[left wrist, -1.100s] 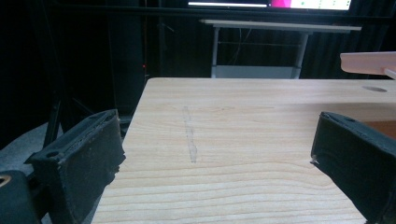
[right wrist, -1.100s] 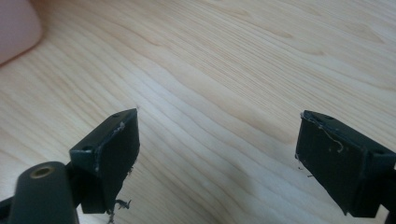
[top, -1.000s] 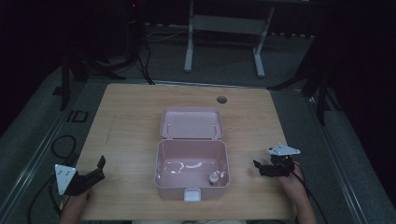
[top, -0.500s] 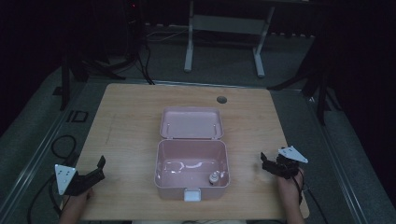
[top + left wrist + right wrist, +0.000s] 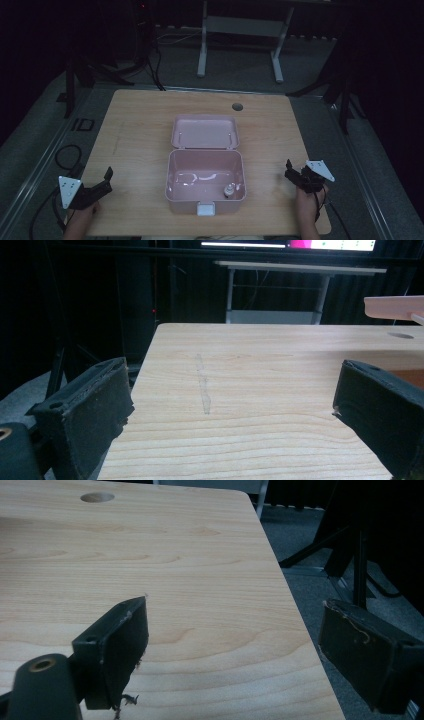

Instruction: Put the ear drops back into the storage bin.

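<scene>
We see a glossy pink plastic box (image 5: 205, 180), lid open, on the woodgrain counter (image 5: 135, 130); left gripper (image 5: 230, 405) and right gripper (image 5: 235, 650) jaws spread, empty.

This looks like a darkened recording lab or studio rather than a home. A bare light wooden counter (image 5: 150, 130) with a round cable hole (image 5: 237, 106) stands on grey carpeted floor (image 5: 30, 135), ringed by black tripod stands (image 5: 80, 75) and loose black cables (image 5: 65, 155). Behind it stands a white metal-framed desk (image 5: 240, 30), and the left gripper view shows a lit monitor strip (image 5: 287, 244) above black curtains.
</scene>
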`<state>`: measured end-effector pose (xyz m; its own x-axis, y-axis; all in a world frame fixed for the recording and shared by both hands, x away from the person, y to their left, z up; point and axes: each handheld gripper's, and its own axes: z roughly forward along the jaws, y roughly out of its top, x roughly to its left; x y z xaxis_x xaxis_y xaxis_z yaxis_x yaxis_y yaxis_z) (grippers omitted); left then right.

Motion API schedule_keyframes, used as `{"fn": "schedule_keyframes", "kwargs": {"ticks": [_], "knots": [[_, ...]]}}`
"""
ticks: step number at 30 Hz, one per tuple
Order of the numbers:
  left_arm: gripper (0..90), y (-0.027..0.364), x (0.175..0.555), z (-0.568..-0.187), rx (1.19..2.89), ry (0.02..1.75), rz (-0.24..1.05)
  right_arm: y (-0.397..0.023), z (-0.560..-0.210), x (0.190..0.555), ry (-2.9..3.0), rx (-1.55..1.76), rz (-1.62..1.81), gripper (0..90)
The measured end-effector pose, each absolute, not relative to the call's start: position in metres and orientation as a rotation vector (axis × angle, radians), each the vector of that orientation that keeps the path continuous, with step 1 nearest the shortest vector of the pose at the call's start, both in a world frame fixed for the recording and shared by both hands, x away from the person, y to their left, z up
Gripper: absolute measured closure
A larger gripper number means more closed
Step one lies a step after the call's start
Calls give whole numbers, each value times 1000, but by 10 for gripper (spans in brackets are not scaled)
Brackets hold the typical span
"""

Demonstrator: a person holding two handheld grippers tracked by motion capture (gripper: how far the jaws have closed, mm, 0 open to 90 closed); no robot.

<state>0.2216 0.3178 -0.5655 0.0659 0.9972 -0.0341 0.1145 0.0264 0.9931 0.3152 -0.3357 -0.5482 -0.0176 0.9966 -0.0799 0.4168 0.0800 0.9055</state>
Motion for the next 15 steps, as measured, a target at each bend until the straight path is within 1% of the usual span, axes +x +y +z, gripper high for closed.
{"fn": "schedule_keyframes", "kwargs": {"ticks": [15], "knots": [[24, 318, 222, -565, 1300, 1257, 1079, -332, -552, 318, 1600, 1436, 853, 124]]}}
